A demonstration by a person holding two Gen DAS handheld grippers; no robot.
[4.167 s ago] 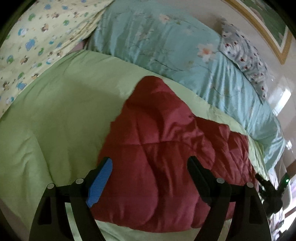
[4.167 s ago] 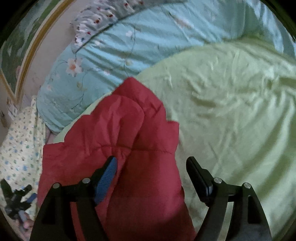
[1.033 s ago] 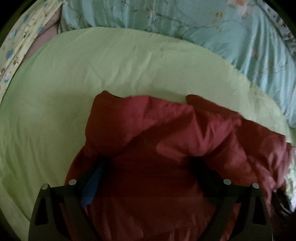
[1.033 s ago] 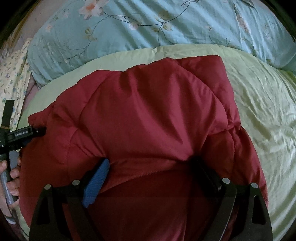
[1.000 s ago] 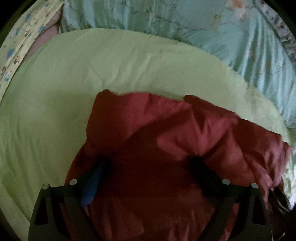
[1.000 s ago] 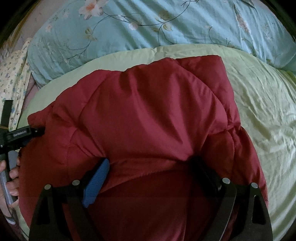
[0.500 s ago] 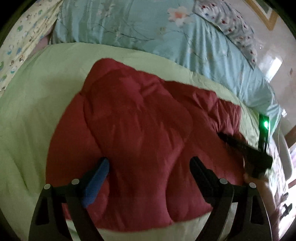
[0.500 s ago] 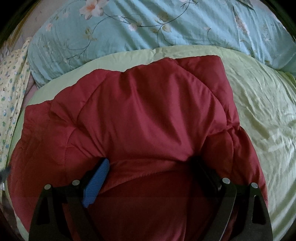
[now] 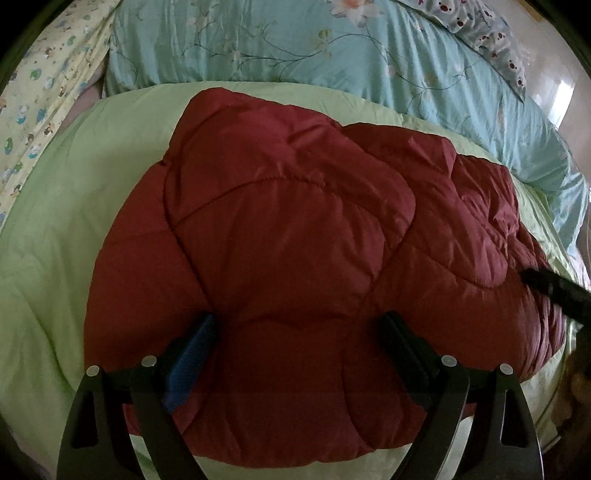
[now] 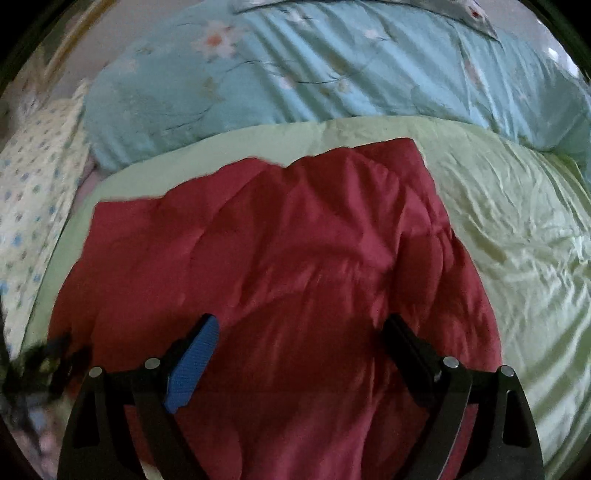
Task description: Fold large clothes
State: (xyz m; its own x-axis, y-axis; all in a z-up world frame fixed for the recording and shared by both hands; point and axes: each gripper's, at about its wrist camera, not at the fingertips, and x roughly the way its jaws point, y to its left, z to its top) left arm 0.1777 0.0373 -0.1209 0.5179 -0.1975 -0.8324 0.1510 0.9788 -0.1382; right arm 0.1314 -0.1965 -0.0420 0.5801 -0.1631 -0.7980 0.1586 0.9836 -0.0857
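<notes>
A dark red quilted jacket (image 9: 295,221) lies folded into a puffy bundle on the pale green duvet (image 9: 74,229). My left gripper (image 9: 299,325) stands open over its near part, both fingertips dented into the padding, gripping nothing. In the right wrist view the jacket (image 10: 277,240) fills the middle. My right gripper (image 10: 301,325) hangs open just above it, both fingertips free of the cloth. A black finger (image 9: 554,291) of the right gripper shows at the jacket's right edge in the left wrist view. The left gripper is a dark blur at the lower left of the right wrist view.
A light blue floral quilt (image 9: 332,55) is bunched along the far side of the bed. A yellow patterned sheet (image 9: 44,92) lies at the far left. Wrinkled green duvet (image 10: 517,229) spreads to the right of the jacket. A bear-print pillow (image 9: 491,33) sits at the far right.
The jacket was folded over into a compact bundle. My left gripper swung across it and its tips now dent the padding. My right gripper drew back and up, its tips out of the cloth.
</notes>
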